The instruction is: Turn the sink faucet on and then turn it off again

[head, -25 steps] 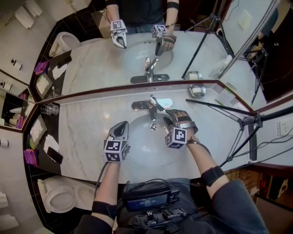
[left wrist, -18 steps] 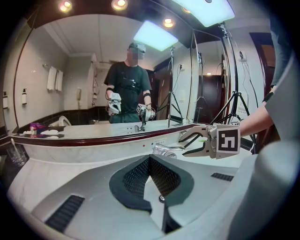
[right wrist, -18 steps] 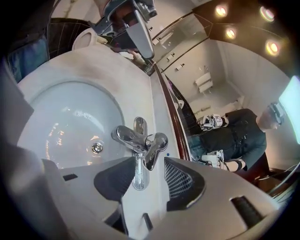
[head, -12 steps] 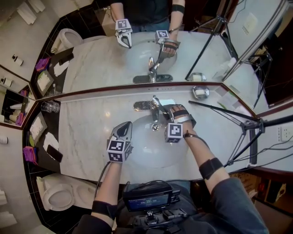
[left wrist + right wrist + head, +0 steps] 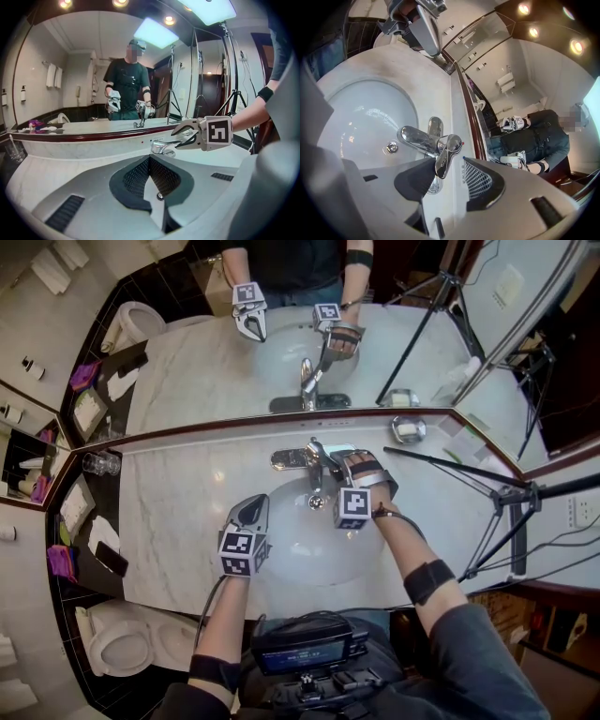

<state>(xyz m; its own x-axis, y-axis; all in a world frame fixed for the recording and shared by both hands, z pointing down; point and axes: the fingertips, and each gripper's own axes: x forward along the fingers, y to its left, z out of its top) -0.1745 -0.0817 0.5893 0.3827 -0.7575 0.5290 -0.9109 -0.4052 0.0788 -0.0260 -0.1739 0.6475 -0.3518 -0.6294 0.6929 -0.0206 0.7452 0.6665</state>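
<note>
the oval sink basin (image 5: 295, 549) is sunk in the marble counter (image 5: 173, 512), with its drain (image 5: 316, 503) at the bottom, below the spout. the chrome faucet (image 5: 312, 457) stands on the basin's rear rim, just before the mirror (image 5: 187, 362). the right gripper (image 5: 332, 465) is at the faucet. its jaws have just been opening and stand wide apart, with the faucet's lever (image 5: 444, 161) between them, close by one pad but not clamped. the left gripper (image 5: 249, 511) hangs over the basin's left rim, jaws pressed together on nothing, apart from the faucet. a glass tumbler (image 5: 101, 463) stands in the counter's far left corner by the mirror; what is in it cannot be told. a small metal dish (image 5: 407, 428) sits on the right against the mirror. bare marble runs from the basin to the counter's left edge. on the right, a leg of a tripod (image 5: 506, 493) reaches over the counter.
</note>
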